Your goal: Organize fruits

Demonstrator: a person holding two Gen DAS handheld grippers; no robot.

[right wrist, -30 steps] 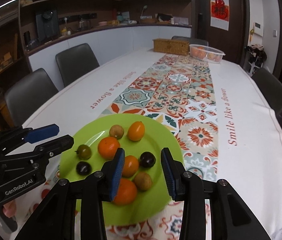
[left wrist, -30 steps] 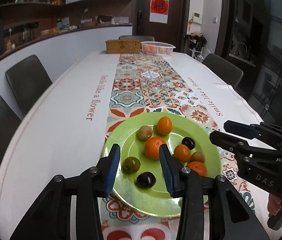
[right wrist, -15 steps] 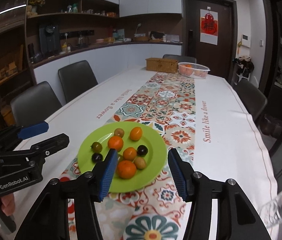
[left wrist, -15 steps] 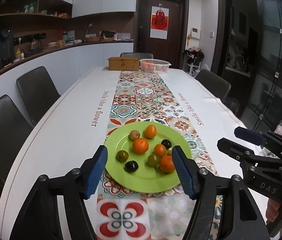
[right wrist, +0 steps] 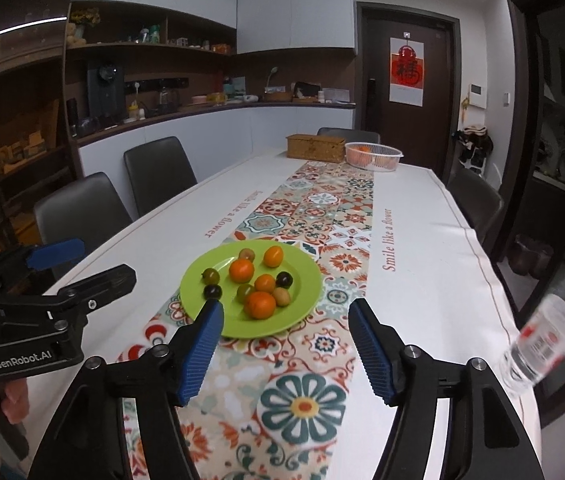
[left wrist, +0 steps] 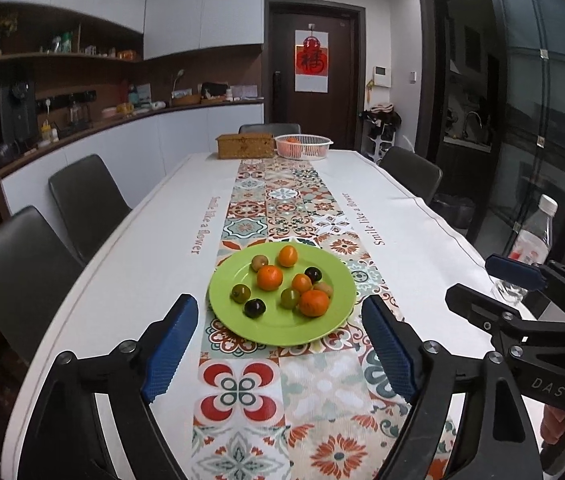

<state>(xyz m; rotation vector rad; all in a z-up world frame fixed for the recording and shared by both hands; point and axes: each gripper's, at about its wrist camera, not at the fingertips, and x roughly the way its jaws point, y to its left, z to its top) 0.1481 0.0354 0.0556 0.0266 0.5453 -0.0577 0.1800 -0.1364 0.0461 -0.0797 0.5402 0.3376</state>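
Observation:
A green plate lies on the patterned table runner with several small fruits on it: oranges, dark plums and greenish fruits. My left gripper is open and empty, held back from the plate's near rim. My right gripper is open and empty, also short of the plate. Each gripper shows at the side of the other's view.
A white basket with oranges and a wicker box stand at the table's far end. A water bottle stands near the table's right edge. Dark chairs line both sides.
Both grippers have pulled back and up from the plate and opened wider. The fruits lie where they were. The water bottle has come into view on the right.

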